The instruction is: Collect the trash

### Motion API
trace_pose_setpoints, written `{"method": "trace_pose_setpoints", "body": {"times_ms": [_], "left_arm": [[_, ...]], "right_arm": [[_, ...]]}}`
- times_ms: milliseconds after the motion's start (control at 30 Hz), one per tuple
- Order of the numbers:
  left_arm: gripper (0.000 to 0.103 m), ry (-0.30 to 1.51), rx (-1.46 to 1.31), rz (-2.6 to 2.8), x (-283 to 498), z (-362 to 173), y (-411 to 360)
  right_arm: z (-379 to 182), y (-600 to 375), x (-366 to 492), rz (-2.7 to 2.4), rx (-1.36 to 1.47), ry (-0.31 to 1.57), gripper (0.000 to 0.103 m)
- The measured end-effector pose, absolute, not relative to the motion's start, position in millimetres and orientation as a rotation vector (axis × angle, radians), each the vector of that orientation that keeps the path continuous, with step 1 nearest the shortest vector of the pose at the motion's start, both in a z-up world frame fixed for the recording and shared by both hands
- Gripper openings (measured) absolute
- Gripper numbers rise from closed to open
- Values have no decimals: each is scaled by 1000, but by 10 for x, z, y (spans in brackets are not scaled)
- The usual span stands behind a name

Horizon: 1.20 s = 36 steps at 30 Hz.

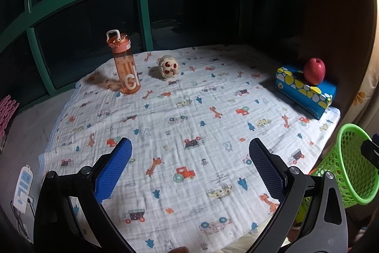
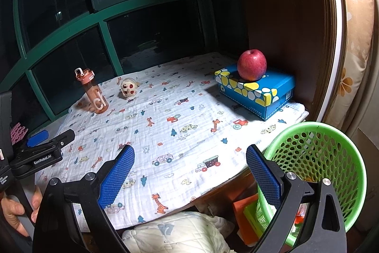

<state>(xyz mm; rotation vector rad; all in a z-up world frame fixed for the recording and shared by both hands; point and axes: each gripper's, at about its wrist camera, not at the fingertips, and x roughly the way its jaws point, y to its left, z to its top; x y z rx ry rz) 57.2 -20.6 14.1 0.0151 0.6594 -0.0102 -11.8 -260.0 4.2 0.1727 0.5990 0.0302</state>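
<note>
A small cream lump with red spots (image 1: pixel 168 67) (image 2: pixel 129 87) lies at the far side of the printed cloth (image 1: pixel 189 115) (image 2: pixel 180 120), just right of an orange water bottle (image 1: pixel 125 65) (image 2: pixel 93 93). A green mesh basket (image 1: pixel 343 158) (image 2: pixel 308 151) stands off the table's right front corner, with some items inside. My left gripper (image 1: pixel 190 151) hovers open over the near cloth, holding nothing. My right gripper (image 2: pixel 189 151) is open too, above the table's front edge, its right finger in front of the basket. The left gripper (image 2: pixel 52 135) also shows at the far left.
A red apple (image 1: pixel 314 71) (image 2: pixel 252 68) rests on a blue patterned box (image 1: pixel 305 91) (image 2: pixel 258 91) at the right. A wooden panel (image 2: pixel 284 16) rises behind it. Windows (image 1: pixel 94 16) back the table. A white power strip (image 1: pixel 23 186) lies left. A hand (image 2: pixel 14 208) grips the left tool.
</note>
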Motion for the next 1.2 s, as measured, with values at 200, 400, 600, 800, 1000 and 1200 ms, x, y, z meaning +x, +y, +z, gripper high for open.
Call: {"method": "trace_pose_setpoints", "body": {"times_ms": [200, 400, 600, 800, 1000, 1200], "left_arm": [[98, 661, 15, -5, 567, 144, -199], [98, 663, 14, 6, 566, 136, -201], [98, 667, 15, 11, 570, 124, -195], [98, 666, 15, 13, 570, 121, -191], [98, 666, 14, 17, 568, 116, -191], [98, 664, 15, 21, 560, 110, -190]], "right_arm": [[45, -2596, -117, 33, 173, 597, 92], [41, -2605, -113, 38, 176, 598, 92], [39, -2595, -113, 38, 178, 600, 92], [34, -2583, -110, 40, 176, 601, 92], [32, -2579, -109, 42, 179, 601, 92], [29, -2570, -102, 44, 179, 600, 92]]}}
